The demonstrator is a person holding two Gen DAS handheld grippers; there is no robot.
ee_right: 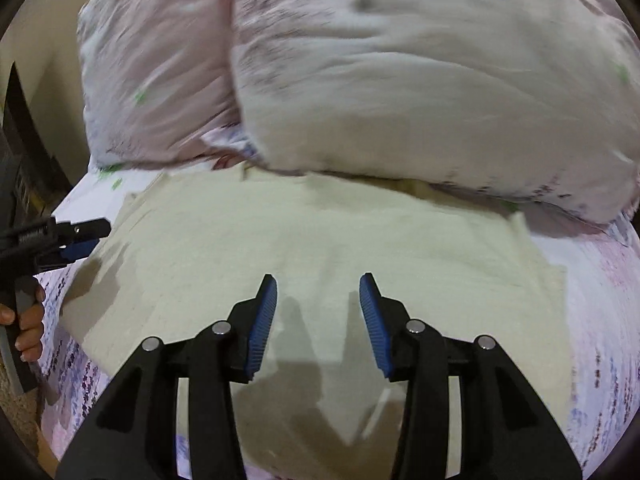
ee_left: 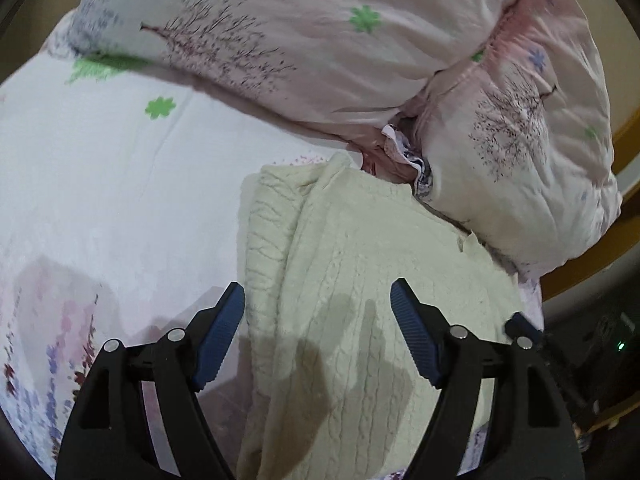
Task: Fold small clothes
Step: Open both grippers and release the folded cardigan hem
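Sweater (ee_left: 360, 264): cream cable-knit, lying on floral bedsheet (ee_left: 100, 184)
Left gripper (ee_left: 318, 300): jaws wide, holding nothing
Right gripper (ee_right: 318, 288): jaws wide, holding nothing

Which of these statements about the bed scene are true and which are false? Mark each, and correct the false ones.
1. The cream knitted sweater lies on the floral bedsheet. True.
2. The left gripper is shut on the sweater. False: its jaws stand open, holding nothing.
3. A bunched floral duvet lies beyond the sweater. True.
4. The right gripper holds a sock. False: it is open and empty above the sweater.
5. The sweater is bright red. False: it is cream.
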